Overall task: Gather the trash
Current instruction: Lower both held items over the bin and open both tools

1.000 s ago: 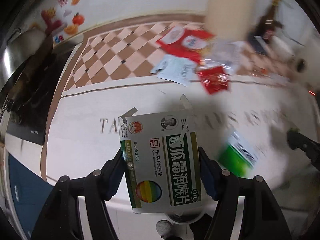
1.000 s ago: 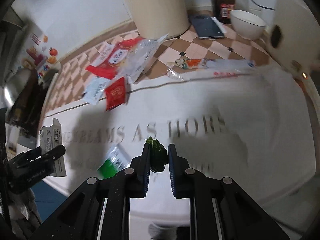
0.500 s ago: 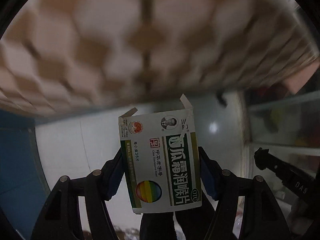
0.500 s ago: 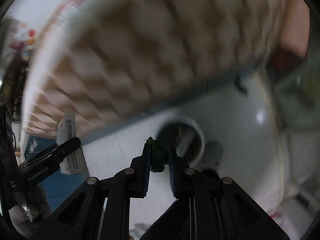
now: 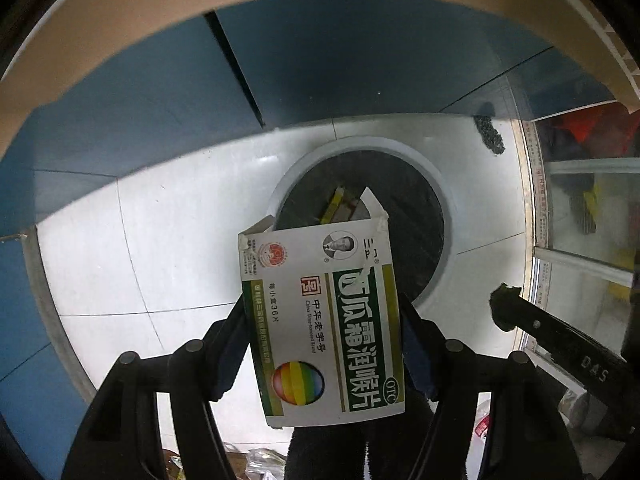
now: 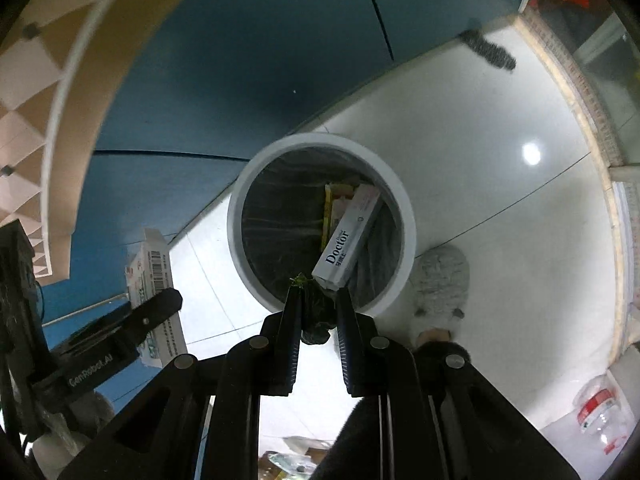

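Here, one medicine box [image 5: 324, 320] sits clamped in my left gripper [image 5: 320, 340], and one dark green scrap [image 6: 316, 316] is pinched in my narrow right gripper [image 6: 318, 320]. Just below both stands one white bin [image 6: 404, 216] holding two boxes.

Floor [image 6: 500, 208]: I see pale glossy tiles.
Cabinet front [image 5: 320, 60]: blue panels.
Counter edge [image 5: 120, 12]: tan, curving overhead.
Black brush [image 6: 490, 50]: lying near the wall.
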